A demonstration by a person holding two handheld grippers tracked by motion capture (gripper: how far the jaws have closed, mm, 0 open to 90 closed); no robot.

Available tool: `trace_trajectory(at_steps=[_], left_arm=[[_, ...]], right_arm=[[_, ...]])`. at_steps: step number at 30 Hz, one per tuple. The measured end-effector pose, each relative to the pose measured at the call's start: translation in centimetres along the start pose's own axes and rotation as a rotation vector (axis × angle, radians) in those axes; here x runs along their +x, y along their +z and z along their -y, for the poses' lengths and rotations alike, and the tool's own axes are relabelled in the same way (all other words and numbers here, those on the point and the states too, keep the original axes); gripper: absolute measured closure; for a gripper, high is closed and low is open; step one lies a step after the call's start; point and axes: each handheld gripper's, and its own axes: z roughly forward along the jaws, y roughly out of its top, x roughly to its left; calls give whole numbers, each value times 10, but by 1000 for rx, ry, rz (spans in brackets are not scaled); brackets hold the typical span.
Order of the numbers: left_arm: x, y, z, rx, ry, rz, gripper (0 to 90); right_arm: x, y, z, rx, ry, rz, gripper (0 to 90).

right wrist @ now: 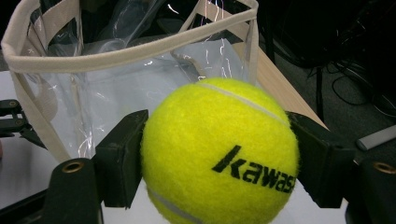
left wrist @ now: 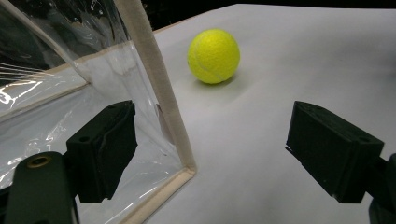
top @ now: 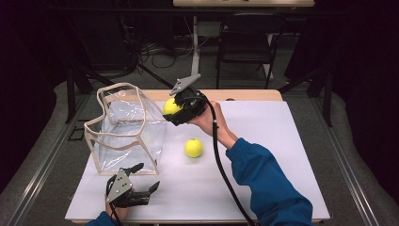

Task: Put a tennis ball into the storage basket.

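A yellow tennis ball (right wrist: 219,154) with black lettering sits pinched between the jaws of my right gripper (top: 175,109), held in the air just right of the clear bag's rim. The clear plastic bag (top: 127,129) with beige trim stands upright and open-topped on the left of the white table (top: 263,141). A second yellow tennis ball (top: 193,148) rests on the table right of the bag; the left gripper view shows this ball (left wrist: 214,56) beyond the bag's corner. My left gripper (top: 147,179) lies low near the table's front edge with jaws wide apart, straddling the bag's beige corner (left wrist: 168,107).
A wooden strip (top: 244,95) runs along the table's far edge. Behind it stand a black chair (top: 247,42) and a white desk leg (top: 195,42) with cables on the floor. Metal rails (top: 42,160) flank the table.
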Motion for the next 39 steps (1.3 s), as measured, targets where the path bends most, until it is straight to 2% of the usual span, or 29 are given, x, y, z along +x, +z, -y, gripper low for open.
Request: trace_trajectory(at_steps=[17,28,39], left_arm=[[0,-1,0,-3,-4,3,158],[1,-1,0,-8,-11,6,157],[1,-1,0,-11,-12,7,158]], right_arm=[[6,10,-23,-2,-33,-7,261],[7,19,-38,-19,-37,-26,261],[9,21,-49,-30,-42,-41,261]])
